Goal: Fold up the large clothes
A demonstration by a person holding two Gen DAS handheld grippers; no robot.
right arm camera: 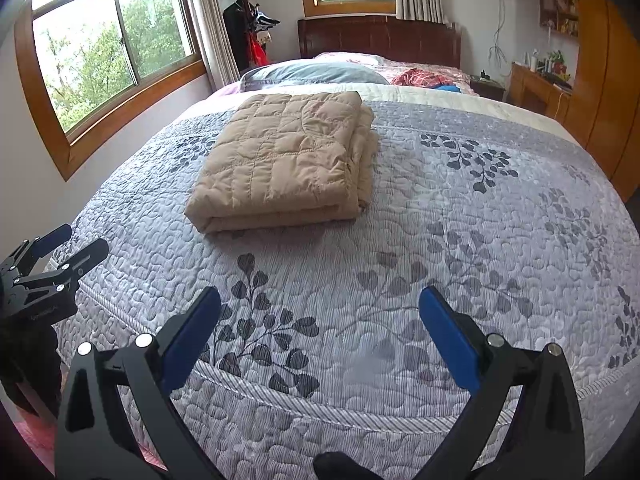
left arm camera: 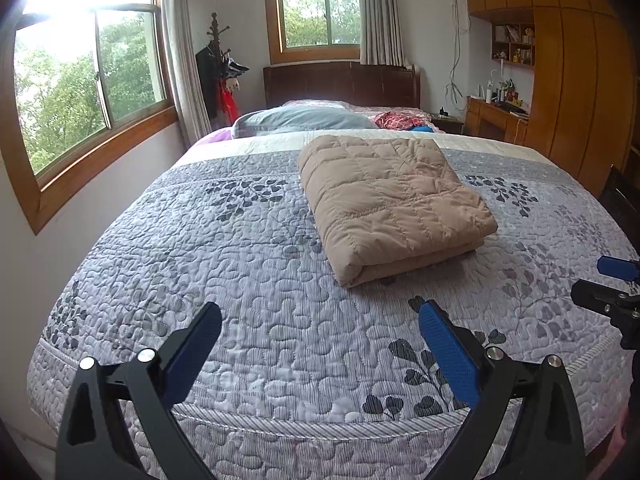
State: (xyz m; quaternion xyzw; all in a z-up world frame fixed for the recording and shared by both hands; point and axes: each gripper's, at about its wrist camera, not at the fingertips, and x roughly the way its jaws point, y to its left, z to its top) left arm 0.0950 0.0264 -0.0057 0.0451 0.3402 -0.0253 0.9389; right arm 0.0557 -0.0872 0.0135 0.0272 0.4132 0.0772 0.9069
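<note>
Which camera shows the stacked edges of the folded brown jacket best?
The right wrist view. There the folded brown jacket shows its layered edges along the right side and the front fold. The left wrist view shows the jacket mostly from the top and its rounded near fold, with the layers hardly visible.

Both wrist views look from bed foot toward 12 o'clock headboard; share grey leaf-print quilted bedspread point(left arm camera: 256, 264) point(right arm camera: 440, 220), left view leftward.

One folded tan garment point(left arm camera: 394, 204) at twelve o'clock, two windows point(left arm camera: 92, 80), two grippers, one grey pillow point(left arm camera: 304, 120)
</note>
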